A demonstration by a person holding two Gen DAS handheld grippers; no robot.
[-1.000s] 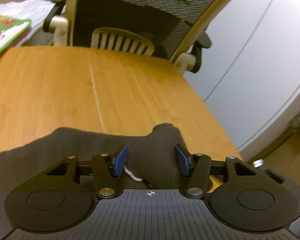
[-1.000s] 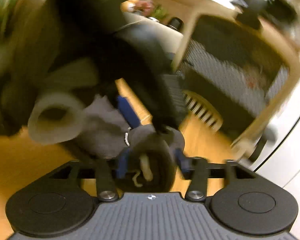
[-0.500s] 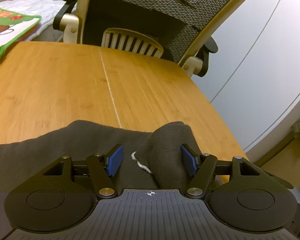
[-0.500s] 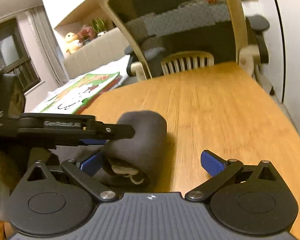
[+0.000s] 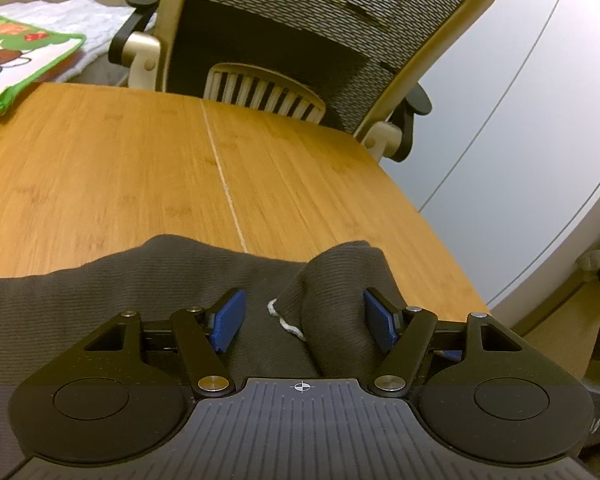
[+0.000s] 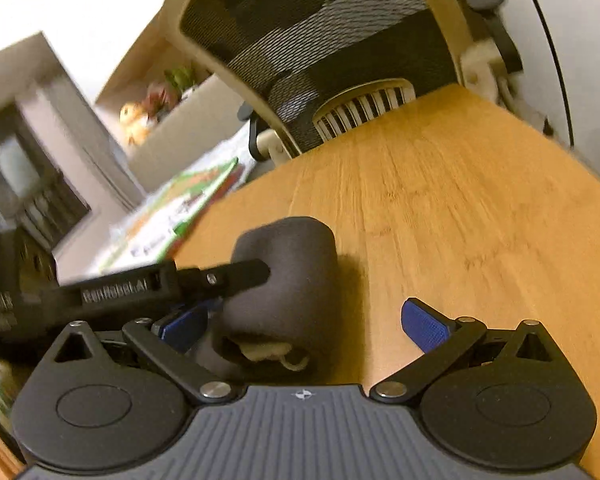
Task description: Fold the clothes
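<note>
The dark grey ribbed knit garment [image 5: 148, 292] lies on the bamboo table's [image 5: 140, 184] near edge, its rolled end [image 6: 288, 280] between the wide left gripper [image 5: 304, 320]; the right gripper [image 6: 304, 328], also wide, sits just right of it.

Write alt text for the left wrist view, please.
The open left gripper hangs over a dark grey garment on a wooden table, with a raised fold of the cloth between its blue fingers. A mesh office chair stands behind the table.

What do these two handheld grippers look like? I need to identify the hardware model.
Both match: the left gripper and right gripper have black linkage arms with silver pivot pins, blue ribbed finger pads, and a grooved dark grey body. Seen side-on from the right wrist, the left's black casing carries blurred white lettering.
</note>
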